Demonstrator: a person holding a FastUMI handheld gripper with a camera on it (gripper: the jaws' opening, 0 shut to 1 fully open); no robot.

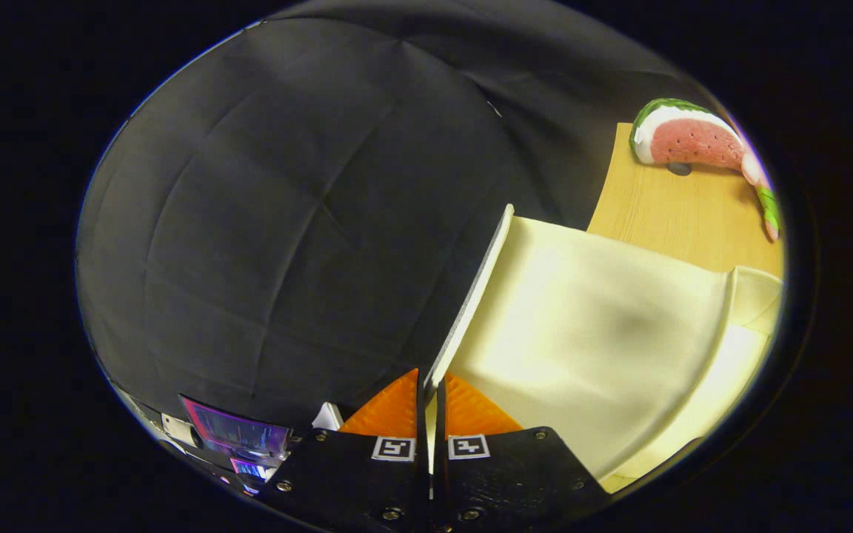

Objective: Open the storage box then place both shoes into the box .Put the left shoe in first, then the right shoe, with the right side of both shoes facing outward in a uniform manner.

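Two fingers [397,407] of the gripper [430,403] are pressed close on the thin edge of the storage box's lid [471,303], one on each face of the panel, so the gripper is pinching the lid at its near end. The lid stands raised on edge and runs away from the fingers toward the far side, with its pale cream inner face [597,333] spreading off to the right. Judging by that, the opening of the storage box is under way or nearly finished, though whether the lid is swung fully back cannot be told. Neither shoe is to be seen here, so by this judgement both the left shoe and then the right one are left to place. Beyond the lid on the far right lies the wooden counter [663,215], and on it a watermelon-slice toy [693,141], well apart from the gripper.
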